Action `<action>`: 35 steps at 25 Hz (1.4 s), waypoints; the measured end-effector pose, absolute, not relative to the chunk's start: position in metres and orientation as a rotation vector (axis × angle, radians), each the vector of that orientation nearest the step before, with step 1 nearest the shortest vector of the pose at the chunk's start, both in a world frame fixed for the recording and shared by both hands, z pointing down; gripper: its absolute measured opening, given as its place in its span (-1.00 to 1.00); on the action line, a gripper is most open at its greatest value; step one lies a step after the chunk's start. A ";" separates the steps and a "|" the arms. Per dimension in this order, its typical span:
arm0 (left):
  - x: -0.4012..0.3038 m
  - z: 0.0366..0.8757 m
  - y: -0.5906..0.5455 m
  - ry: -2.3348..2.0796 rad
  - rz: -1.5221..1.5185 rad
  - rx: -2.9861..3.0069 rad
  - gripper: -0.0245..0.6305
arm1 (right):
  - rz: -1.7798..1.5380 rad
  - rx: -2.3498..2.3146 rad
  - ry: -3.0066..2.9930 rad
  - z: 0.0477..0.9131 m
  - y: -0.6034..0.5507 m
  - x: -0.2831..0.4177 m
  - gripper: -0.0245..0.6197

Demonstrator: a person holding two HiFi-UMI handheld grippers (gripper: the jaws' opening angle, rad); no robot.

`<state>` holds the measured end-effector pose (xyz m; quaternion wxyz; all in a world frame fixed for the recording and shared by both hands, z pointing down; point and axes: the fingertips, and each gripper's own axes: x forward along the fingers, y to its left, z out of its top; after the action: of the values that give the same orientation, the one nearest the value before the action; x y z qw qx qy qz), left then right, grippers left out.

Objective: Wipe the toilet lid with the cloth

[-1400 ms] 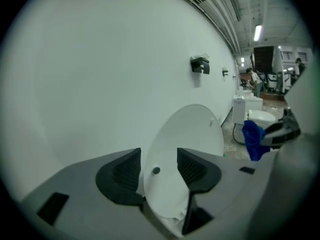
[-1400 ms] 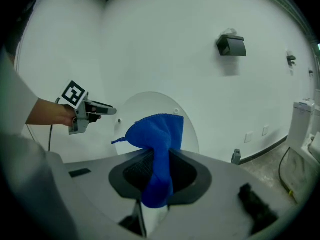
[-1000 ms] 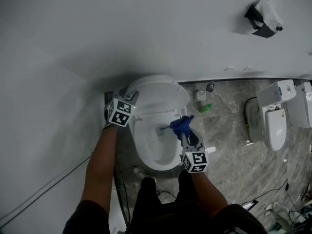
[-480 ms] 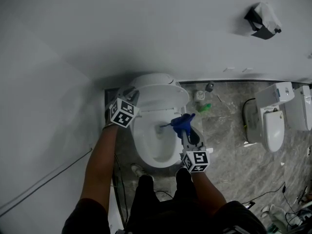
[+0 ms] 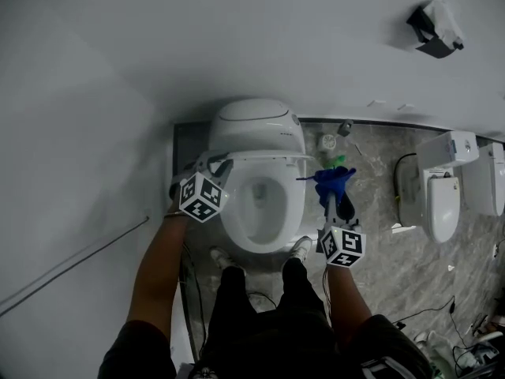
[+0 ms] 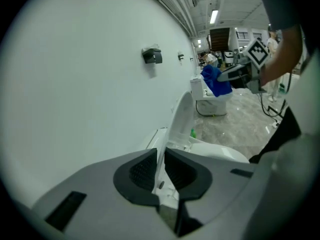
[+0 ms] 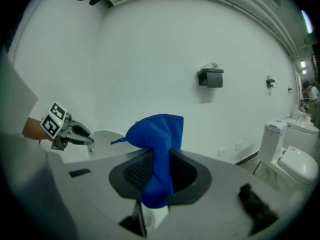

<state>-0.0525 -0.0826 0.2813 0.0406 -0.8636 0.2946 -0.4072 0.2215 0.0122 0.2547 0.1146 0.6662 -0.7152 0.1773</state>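
White wall crowds my left side; grey floor lies open on the right.
My left gripper has just been closing and pinches the edge of the raised toilet lid. My right gripper clamps the blue cloth right of the bowl, well apart from the lid.

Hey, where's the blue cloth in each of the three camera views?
Head view: blue cloth right of centre, in the right tool.
Left gripper view: upper right, past the raised toilet lid.
Right gripper view: dead centre, between the jaws.
Shared landmark: the black wall dispenser.
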 end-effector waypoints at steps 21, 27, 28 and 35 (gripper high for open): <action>-0.053 0.368 0.123 0.432 -1.503 -2.214 -0.74 | 0.420 1.712 -2.176 0.283 0.034 0.177 -0.68; -0.048 0.444 0.187 0.231 -1.665 -2.221 -0.61 | 0.348 1.570 -2.169 0.327 0.053 0.156 -0.68; -0.045 0.456 0.195 0.204 -1.689 -2.227 -0.58 | 0.367 1.560 -2.165 0.337 0.057 0.154 -0.68; -0.041 0.533 0.236 0.028 -1.876 -2.253 -0.52 | 0.473 1.504 -2.160 0.392 0.073 0.138 -0.68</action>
<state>-0.0414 0.2359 0.5325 0.1049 -0.7642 0.0095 -0.6363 0.1381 0.0726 0.3918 0.2316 0.5472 -0.7857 0.1720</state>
